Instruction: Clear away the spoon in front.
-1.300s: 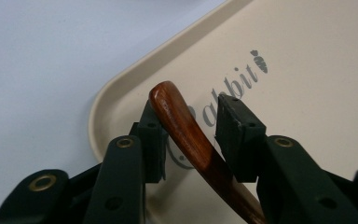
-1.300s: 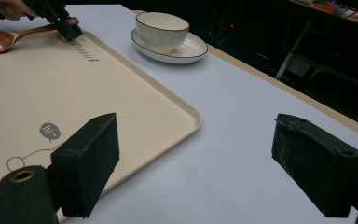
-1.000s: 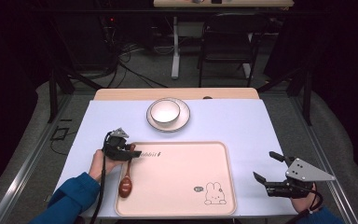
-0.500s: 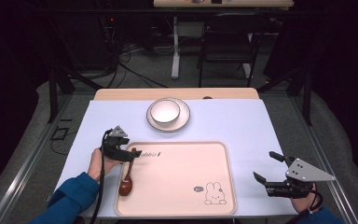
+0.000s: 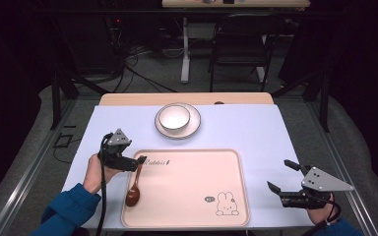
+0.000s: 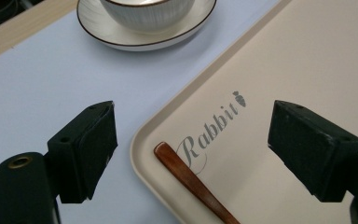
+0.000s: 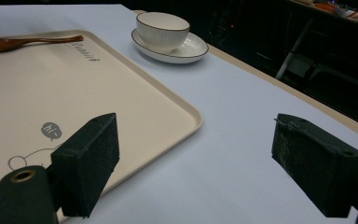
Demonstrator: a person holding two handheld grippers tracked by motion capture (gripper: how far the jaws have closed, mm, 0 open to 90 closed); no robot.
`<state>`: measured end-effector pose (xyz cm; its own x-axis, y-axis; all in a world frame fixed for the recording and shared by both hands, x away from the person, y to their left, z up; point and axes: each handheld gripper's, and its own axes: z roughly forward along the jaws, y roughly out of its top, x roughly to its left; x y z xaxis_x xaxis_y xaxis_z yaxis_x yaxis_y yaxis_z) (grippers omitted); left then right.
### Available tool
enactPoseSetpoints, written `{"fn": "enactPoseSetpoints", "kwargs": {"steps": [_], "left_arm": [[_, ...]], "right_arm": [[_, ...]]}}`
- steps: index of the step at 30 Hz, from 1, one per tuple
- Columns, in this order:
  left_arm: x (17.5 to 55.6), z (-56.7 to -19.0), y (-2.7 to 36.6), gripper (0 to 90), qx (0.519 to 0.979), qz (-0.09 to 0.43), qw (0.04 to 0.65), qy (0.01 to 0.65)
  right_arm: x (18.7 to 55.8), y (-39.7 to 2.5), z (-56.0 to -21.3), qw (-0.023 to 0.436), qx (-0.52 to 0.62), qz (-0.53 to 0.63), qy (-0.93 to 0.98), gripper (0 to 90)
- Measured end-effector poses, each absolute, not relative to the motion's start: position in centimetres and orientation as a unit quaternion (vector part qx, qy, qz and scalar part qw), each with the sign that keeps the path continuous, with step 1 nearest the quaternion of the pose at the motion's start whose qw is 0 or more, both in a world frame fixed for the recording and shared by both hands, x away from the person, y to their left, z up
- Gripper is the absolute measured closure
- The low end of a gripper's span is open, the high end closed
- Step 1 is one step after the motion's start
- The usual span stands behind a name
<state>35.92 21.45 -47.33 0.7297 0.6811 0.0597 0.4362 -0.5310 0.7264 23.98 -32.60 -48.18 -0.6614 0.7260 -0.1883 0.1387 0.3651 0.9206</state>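
Starting at the tray's point(image 5: 187, 216) left edge, your left tongs point(image 5: 139, 162) hang wide apart over the spoon's point(image 5: 134, 189) handle tip, gripping nothing. The spoon lies inside the tray along that edge, bowl end toward you. It looks like lacquered wood: probably light, stiff and a little slick, so close on the slim handle near its middle, not the rounded end. Beyond the tray's far edge a bowl point(image 5: 173, 118) sits on a saucer point(image 5: 193, 127); likely fragile. Right of the tray, your right tongs point(image 5: 281, 178) are spread open, empty.
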Motion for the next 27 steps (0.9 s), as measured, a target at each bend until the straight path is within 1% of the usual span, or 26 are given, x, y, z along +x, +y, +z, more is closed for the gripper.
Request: {"fn": "enactPoseSetpoints", "kwargs": {"steps": [8, 12, 20, 27], "left_arm": [[33.9, -45.0, 22.3, 14.7, 0.852, 0.190, 0.365, 0.323], [33.2, -44.6, 22.8, 14.5, 0.852, 0.194, 0.365, 0.323], [31.6, -44.2, 25.0, 12.3, 0.841, 0.204, 0.366, 0.342], [29.8, -44.4, 27.0, 7.3, 0.829, 0.213, 0.364, 0.367]], "right_arm": [[24.0, -32.6, -48.2, 0.301, 0.281, 0.488, 0.769, 14.1], [24.0, -32.6, -48.2, 0.301, 0.281, 0.488, 0.770, 14.0], [23.9, -32.7, -48.2, 0.301, 0.281, 0.489, 0.769, 14.1], [24.0, -32.6, -48.2, 0.302, 0.281, 0.488, 0.770, 14.1]]}}
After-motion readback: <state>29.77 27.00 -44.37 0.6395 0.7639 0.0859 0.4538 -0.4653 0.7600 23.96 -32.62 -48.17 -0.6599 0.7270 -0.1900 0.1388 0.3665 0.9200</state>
